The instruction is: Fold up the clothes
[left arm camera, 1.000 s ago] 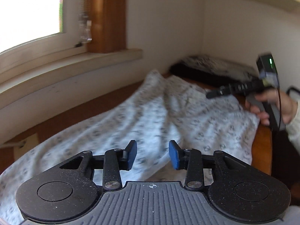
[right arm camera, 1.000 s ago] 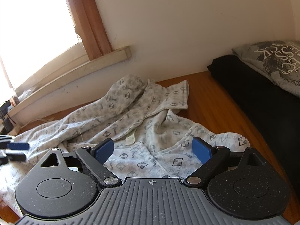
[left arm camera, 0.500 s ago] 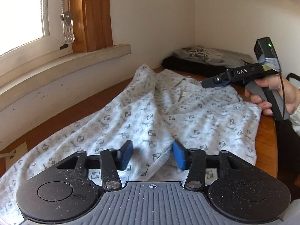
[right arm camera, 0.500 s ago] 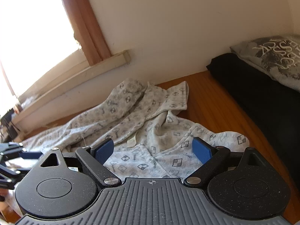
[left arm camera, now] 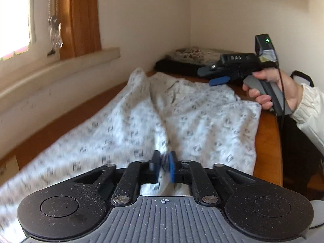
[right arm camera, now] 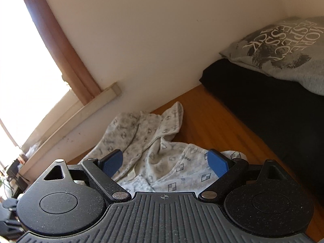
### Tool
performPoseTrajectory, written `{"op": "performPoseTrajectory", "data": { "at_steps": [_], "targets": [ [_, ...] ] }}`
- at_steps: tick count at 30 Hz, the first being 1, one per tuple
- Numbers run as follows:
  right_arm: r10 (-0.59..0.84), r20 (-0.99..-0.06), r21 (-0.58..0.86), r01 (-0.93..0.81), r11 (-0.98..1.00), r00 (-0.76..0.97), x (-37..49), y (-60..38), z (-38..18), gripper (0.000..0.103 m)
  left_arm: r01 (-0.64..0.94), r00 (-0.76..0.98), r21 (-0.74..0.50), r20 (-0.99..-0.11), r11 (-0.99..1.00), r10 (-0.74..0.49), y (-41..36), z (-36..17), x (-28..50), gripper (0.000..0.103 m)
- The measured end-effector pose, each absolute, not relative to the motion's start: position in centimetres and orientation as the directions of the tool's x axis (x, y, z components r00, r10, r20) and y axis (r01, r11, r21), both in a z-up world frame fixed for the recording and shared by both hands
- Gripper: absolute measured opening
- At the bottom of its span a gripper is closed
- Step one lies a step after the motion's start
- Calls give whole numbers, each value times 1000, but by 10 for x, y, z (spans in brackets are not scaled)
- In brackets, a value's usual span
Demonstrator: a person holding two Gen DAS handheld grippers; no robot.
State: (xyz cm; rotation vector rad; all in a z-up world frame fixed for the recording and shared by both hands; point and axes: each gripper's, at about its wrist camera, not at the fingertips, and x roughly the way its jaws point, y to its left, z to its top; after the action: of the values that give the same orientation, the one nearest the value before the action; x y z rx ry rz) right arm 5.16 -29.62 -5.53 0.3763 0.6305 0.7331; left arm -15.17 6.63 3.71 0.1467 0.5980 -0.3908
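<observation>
A white garment with a small grey square print (left arm camera: 125, 129) lies crumpled across the wooden table (left arm camera: 267, 141). My left gripper (left arm camera: 164, 166) is shut on a raised fold of this garment near its lower end. In the right wrist view the same printed garment (right arm camera: 154, 158) lies below my right gripper (right arm camera: 165, 163), which stands open above it with nothing between its blue pads. From the left wrist view, the right gripper (left arm camera: 214, 77) hovers over the garment's far end, held by a person's hand (left arm camera: 281, 89).
A folded black garment (right arm camera: 269, 109) with a grey printed shirt (right arm camera: 283, 54) on top lies at the table's far right. A white wall and window sill (left arm camera: 60, 70) run along the table's left side. Bare wood (right arm camera: 210, 125) shows between the garments.
My left gripper has closed onto a fold of the printed garment. The right gripper has tilted and risen a little, staying open.
</observation>
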Motion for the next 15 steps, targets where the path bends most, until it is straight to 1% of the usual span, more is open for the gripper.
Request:
{"op": "performPoseTrajectory", "data": {
  "at_steps": [2, 4, 5, 6, 7, 8, 9, 11, 13, 15],
  "targets": [
    [715, -401, 509, -509, 694, 572, 50, -295, -55, 90, 400, 760, -13, -555, 916, -339, 71, 42, -155, 24],
    [717, -397, 491, -527, 694, 573, 47, -293, -54, 90, 391, 778, -29, -524, 920, -347, 76, 49, -159, 50],
    [715, -399, 476, -538, 696, 574, 46, -292, -53, 90, 380, 792, -27, -506, 925, -340, 78, 53, -161, 55],
    [710, -405, 453, -548, 703, 576, 45, -291, -52, 87, 369, 803, -25, -496, 929, -332, 81, 57, -161, 58],
    [704, -412, 429, -559, 710, 578, 44, -288, -50, 83, 356, 812, -17, -489, 934, -319, 84, 60, -159, 59],
    [702, -420, 411, -569, 712, 575, 44, -285, -48, 73, 344, 821, -10, -483, 939, -305, 86, 62, -157, 60],
    [702, -428, 396, -580, 712, 570, 46, -282, -46, 62, 321, 832, 2, -478, 947, -282, 90, 63, -154, 64],
    [701, -440, 359, -606, 710, 561, 50, -274, -39, 53, 284, 845, 17, -477, 959, -242, 98, 64, -148, 65],
    [710, -450, 346, -628, 697, 542, 60, -262, -27, 53, 264, 845, 16, -487, 964, -223, 106, 60, -140, 65],
    [739, -461, 383, -641, 665, 492, 77, -248, -18, 53, 251, 840, 4, -497, 968, -216, 114, 53, -130, 65]
  ]
}}
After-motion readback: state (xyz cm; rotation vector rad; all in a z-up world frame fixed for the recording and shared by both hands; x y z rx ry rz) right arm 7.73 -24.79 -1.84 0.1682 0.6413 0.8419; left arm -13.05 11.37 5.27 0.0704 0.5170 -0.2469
